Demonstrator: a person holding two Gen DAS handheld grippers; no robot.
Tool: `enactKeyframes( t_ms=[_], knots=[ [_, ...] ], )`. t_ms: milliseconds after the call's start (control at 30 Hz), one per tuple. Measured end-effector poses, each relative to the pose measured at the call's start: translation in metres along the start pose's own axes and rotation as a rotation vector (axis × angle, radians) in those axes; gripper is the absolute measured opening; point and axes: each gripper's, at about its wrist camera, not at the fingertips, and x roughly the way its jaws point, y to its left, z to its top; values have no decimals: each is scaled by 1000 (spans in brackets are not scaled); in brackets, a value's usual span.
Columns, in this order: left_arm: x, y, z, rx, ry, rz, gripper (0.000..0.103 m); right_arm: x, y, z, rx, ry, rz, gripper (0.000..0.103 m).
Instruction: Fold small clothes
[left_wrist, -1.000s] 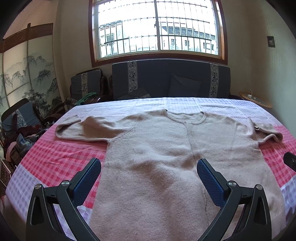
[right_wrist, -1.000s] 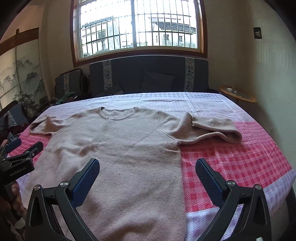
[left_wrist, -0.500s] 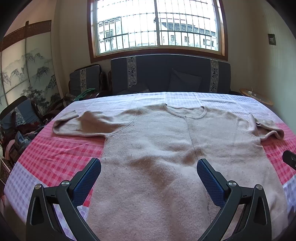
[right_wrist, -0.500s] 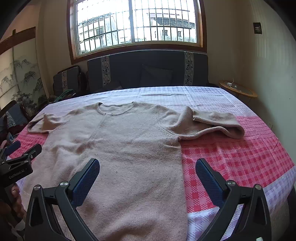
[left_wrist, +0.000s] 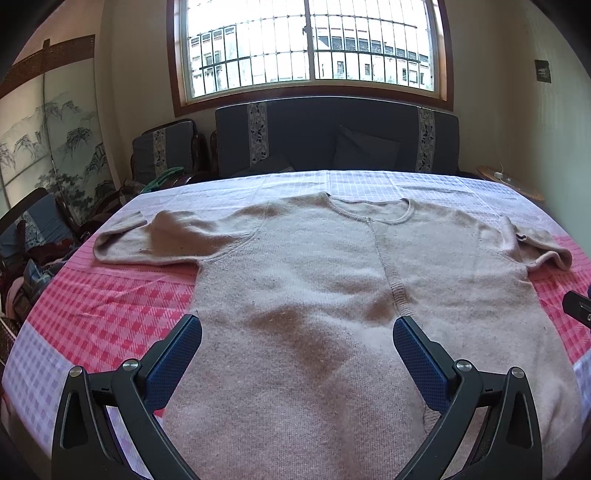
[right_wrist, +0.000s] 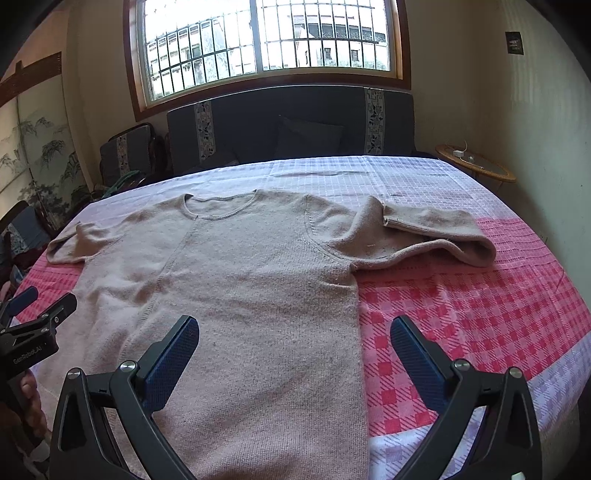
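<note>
A beige knitted sweater (left_wrist: 314, 280) lies flat, neckline away from me, on a red and lilac checked cloth. Its left sleeve (left_wrist: 155, 240) stretches out sideways. Its right sleeve (right_wrist: 424, 232) is doubled back on itself, cuff toward the body. My left gripper (left_wrist: 297, 354) hovers open above the sweater's lower half, holding nothing. Over the sweater's right hem edge my right gripper (right_wrist: 293, 350) is open too and holds nothing. The left gripper (right_wrist: 33, 321) also shows at the left edge of the right wrist view, held by a hand.
The checked cloth (right_wrist: 461, 306) covers a wide table or bed. A dark sofa (left_wrist: 332, 140) and an armchair (left_wrist: 162, 147) stand behind it under a barred window. A small round side table (right_wrist: 476, 166) is at the back right. Piled clothes (left_wrist: 22, 266) lie left.
Both grippers have risen a little and tipped slightly downward, so the sweater sits lower and looks flatter in each view. Neither gripper's opening has changed. The sweater has not moved.
</note>
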Motion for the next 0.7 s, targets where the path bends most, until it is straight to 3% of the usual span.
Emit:
enactKeyframes(
  t_ms=[700],
  knots=[
    [46, 8, -3, -21, 57, 32, 103, 50, -14, 7, 14, 71, -2, 103]
  ],
)
